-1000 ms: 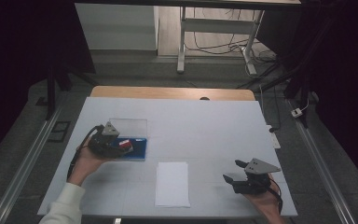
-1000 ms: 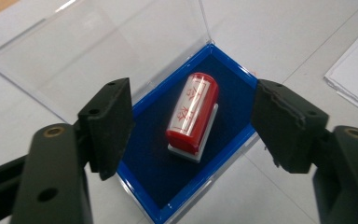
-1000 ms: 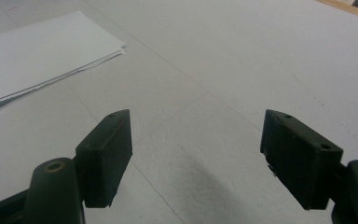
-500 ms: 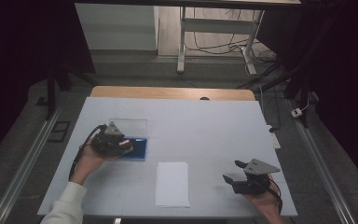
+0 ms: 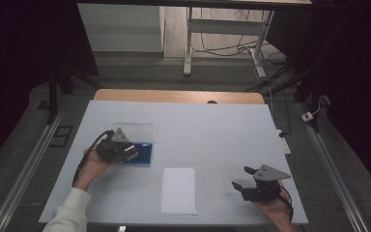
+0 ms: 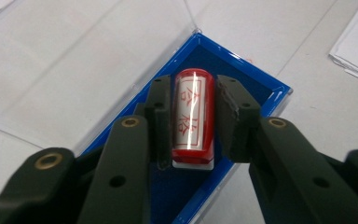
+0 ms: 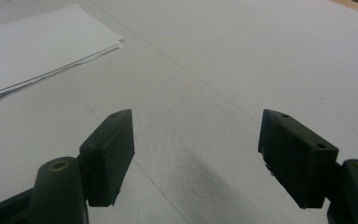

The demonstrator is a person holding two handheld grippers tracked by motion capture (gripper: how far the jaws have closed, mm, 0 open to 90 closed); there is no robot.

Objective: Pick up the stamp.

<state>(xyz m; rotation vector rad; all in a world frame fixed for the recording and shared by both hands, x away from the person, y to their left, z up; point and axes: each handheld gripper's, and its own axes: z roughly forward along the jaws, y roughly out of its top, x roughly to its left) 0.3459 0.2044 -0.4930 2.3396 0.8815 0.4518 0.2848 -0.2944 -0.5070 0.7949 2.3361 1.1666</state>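
Observation:
A red cylindrical stamp (image 6: 192, 116) with red characters on its white label lies between the jaws of my left gripper (image 6: 191, 105), which is shut on it. Beneath it lies a blue ink-pad case (image 6: 256, 86) with its clear lid (image 6: 74, 70) swung open. In the high view the left gripper (image 5: 130, 153) sits over the blue case (image 5: 145, 154) at the table's left. My right gripper (image 7: 196, 135) stands open over bare table, low at the front right (image 5: 244, 180). A stack of white paper (image 5: 178, 191) lies between the two hands, near the front edge.
The table (image 5: 212, 130) is covered in pale sheet, with a wooden strip (image 5: 174, 95) along the far edge. Paper edges show in the left gripper view (image 6: 354, 46) and the right gripper view (image 7: 37, 51). Beyond the table stand desk legs and cables (image 5: 222, 43).
The left gripper has shifted slightly toward the right and nearer, over the blue case, still with the stamp in it. The right gripper has barely moved.

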